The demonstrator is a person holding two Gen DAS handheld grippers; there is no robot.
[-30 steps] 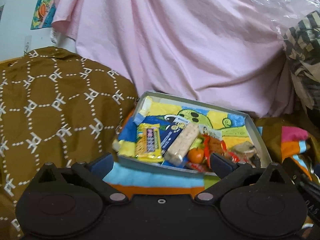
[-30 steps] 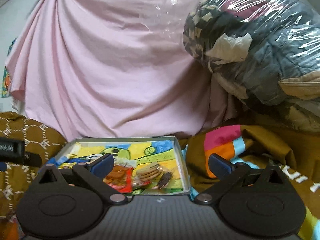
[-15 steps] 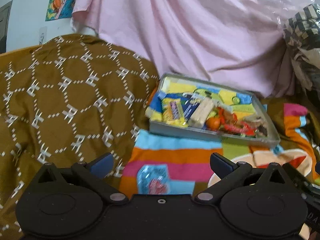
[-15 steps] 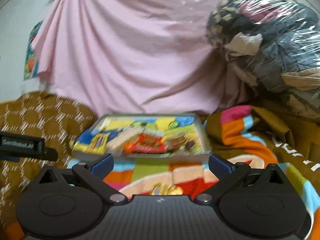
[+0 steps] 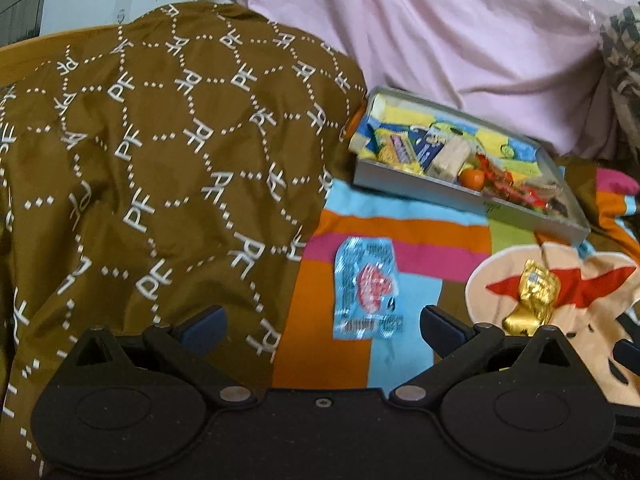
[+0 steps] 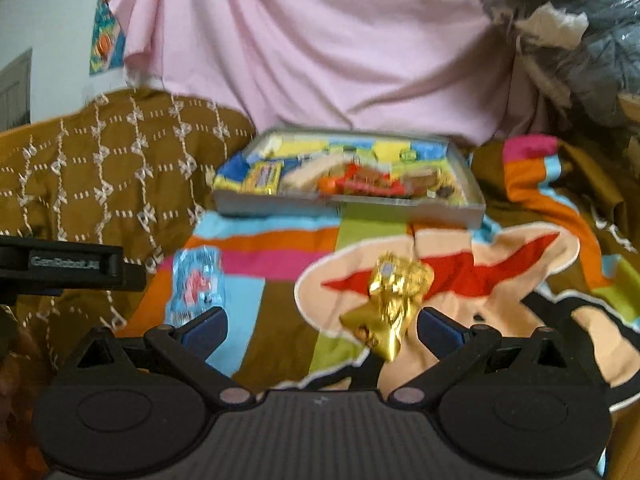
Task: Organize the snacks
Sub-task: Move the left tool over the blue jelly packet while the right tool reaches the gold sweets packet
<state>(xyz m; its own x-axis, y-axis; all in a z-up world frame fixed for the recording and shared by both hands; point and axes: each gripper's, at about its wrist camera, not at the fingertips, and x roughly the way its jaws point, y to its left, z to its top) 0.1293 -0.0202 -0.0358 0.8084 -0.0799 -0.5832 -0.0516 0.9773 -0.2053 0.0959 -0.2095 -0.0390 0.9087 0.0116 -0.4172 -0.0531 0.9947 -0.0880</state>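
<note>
The left gripper (image 5: 322, 326) is wide open with nothing in it. A shiny blue snack packet (image 5: 367, 288) lies flat on the striped blanket (image 5: 400, 228), just ahead between its fingers. The right gripper (image 6: 322, 326) is wide open too. A crinkly gold candy wrapper (image 6: 390, 300) sits right ahead of it. Farther ahead sits the gray snack tray (image 6: 348, 204), full of treats.

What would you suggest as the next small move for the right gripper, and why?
Probably ease the right gripper forward and down to straddle the gold-wrapped snack: it lies loose on the blanket, outside the tray, just ahead of the open fingers.
</note>
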